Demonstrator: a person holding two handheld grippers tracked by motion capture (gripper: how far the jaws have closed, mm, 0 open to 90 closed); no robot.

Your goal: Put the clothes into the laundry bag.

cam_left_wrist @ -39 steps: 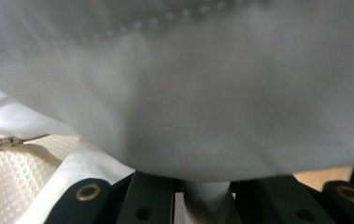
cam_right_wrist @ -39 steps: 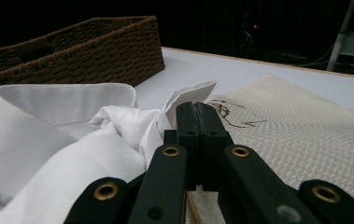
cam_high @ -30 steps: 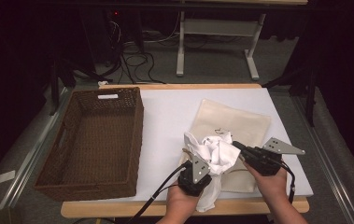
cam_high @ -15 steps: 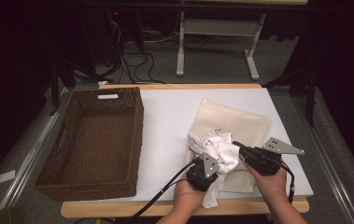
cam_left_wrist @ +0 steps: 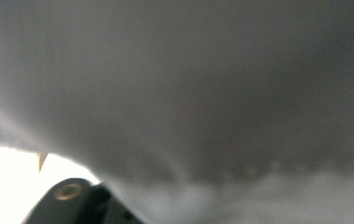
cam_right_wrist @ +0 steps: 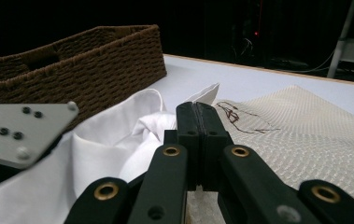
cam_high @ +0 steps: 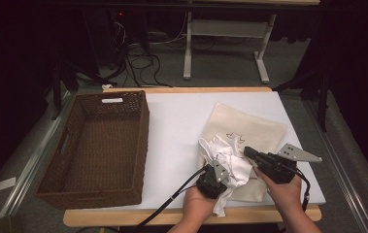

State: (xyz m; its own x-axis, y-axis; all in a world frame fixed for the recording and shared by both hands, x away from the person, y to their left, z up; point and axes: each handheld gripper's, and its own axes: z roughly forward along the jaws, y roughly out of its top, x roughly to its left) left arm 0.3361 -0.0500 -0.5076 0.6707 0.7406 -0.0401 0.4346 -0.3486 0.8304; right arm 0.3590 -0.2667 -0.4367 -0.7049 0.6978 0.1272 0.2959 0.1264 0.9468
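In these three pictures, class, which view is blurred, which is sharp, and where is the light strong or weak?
Left gripper view: white cloth against the lens, a grey blur. Right gripper view: shut jaws and basket sharp. High view: table brightly lit, the room behind nearly black.

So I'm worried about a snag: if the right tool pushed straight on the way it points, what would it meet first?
Most likely the crumpled white cloth: the right tool, jaws shut, points at its folds, with the brown woven wicker basket farther beyond. Depth is hard to judge.
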